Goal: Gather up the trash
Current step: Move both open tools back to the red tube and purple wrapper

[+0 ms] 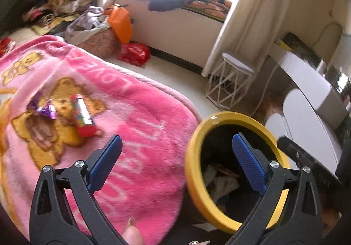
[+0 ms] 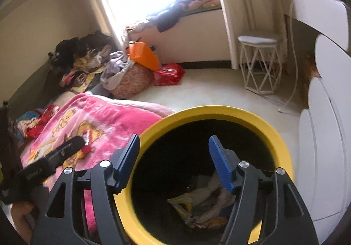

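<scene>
Okay, both grippers [image 1: 176,158] [image 2: 174,158] spread empty; swing your left from the bin [image 1: 193,170] to the tube [image 1: 83,115], pinch mid-body.

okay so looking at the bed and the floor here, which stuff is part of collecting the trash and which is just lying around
Part of the job:
- purple wrapper
- foil tube with red cap
- yellow-rimmed bin, trash already inside
- left gripper and right gripper, both open

Just lying about:
- pink blanket
- laundry basket
- white stool
</scene>
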Available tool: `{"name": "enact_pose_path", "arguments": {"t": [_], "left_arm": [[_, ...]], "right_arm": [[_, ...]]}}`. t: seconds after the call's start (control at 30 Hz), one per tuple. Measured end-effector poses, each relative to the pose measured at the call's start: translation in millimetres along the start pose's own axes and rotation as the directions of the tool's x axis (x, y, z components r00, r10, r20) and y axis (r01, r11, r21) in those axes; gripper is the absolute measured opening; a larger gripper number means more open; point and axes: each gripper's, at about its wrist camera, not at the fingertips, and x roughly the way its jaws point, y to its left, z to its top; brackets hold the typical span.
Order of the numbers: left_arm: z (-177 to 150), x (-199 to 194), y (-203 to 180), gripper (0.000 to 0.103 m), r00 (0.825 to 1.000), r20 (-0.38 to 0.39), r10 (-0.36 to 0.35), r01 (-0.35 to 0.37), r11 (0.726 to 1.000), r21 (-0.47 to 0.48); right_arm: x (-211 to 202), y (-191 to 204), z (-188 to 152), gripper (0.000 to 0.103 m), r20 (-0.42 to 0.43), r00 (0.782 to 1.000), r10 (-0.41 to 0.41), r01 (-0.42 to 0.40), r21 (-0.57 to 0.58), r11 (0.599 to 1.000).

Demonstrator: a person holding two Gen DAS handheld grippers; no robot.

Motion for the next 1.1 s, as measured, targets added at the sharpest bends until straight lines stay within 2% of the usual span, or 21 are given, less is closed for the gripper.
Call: {"name": "enact_pose_path", "arguments": {"t": [0.17, 0.5, 0.67, 0.9, 1.1], "left_arm": [[8, -13, 29, 0.092, 0.998, 0.038, 0.054, -0.053, 0.998, -0.045], [18, -28, 93, 0.092, 0.987, 0.059, 0.149, -0.140, 0.981, -0.132], [17, -30, 128, 0.092, 0.982, 0.047, 0.183, -0.172, 0.968, -0.185], [15, -32, 181, 0.092, 0.974, 0.019, 0.224, -0.209, 0.933, -0.292], [15, -25, 212, 0.092, 0.977, -0.007, 0.213, -0.202, 0.917, -0.343]], "right_arm": [[4, 34, -6, 0.068, -0.004, 0.999, 0.041, -0.041, -0.088, 0.995], [26, 102, -16, 0.072, -0.056, 0.994, 0.095, -0.105, -0.218, 0.970], [43, 135, -22, 0.072, -0.093, 0.990, 0.109, -0.131, -0.267, 0.955], [81, 175, -23, 0.072, -0.143, 0.983, 0.112, -0.155, -0.333, 0.930], [120, 200, -23, 0.072, -0.191, 0.975, 0.113, -0.173, -0.338, 0.925]]}}
